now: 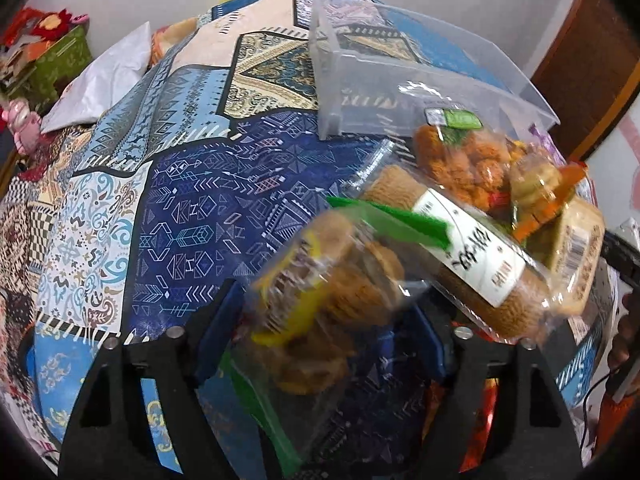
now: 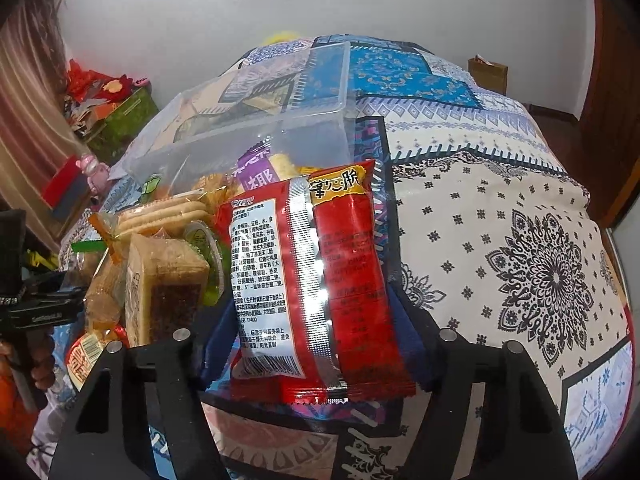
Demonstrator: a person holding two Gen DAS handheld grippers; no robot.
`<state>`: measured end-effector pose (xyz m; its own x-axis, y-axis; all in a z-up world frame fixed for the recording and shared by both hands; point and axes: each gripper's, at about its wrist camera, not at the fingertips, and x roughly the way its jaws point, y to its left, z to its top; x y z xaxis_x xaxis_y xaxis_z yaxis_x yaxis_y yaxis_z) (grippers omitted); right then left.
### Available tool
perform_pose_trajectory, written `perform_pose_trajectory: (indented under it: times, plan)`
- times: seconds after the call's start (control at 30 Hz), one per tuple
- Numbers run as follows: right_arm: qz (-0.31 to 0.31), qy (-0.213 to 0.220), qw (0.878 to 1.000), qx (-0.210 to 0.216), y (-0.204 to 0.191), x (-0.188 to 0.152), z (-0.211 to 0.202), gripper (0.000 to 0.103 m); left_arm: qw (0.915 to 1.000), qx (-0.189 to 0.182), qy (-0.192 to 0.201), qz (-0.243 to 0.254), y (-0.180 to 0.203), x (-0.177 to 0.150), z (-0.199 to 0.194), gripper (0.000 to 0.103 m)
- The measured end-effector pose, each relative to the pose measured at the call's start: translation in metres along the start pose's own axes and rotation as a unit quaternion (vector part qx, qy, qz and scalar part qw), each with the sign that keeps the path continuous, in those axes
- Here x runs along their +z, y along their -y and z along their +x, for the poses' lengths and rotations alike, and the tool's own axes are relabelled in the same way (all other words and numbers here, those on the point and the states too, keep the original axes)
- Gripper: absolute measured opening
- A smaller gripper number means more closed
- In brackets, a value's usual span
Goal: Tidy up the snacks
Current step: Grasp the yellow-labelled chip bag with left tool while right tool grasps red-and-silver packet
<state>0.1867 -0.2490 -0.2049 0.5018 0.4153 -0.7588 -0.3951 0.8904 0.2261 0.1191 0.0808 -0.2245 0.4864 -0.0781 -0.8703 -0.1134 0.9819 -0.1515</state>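
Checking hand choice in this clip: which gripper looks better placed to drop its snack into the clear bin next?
Probably the right. The right gripper has the red packet between its fingers, with the clear bin straight ahead. The left gripper has a blurred cookie bag, and the bin sits up and to its right.

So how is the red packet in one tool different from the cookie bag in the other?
The red packet is opaque foil, printed with text; the cookie bag is clear, showing brown cookies. The red packet looks flat and sharp, while the cookie bag looks lumpy and blurred. Both sit between a tool's fingers above the patterned cloth.
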Motion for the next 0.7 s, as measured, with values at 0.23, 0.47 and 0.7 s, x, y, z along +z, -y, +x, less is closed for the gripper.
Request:
perform_pose_trajectory:
  times: [0.23,0.47,0.7]
  plan:
    - [0.005,0.014,1.000,-0.007,0.003,0.001,-0.010,0.063,0.9997,-0.003,0.019,-0.013,-0.006,0.003,-0.014,0.056]
    - [0.007,0.040,0.999,-0.002,-0.001,0.014,-0.028,0.063,0.9973,-0.001,0.073,-0.010,-0.001,0.010,-0.054,0.055]
    - [-0.006,0.079,0.997,0.011,-0.014,0.041,-0.044,0.063,0.9908,-0.027,0.133,-0.004,0.011,0.039,-0.092,0.055]
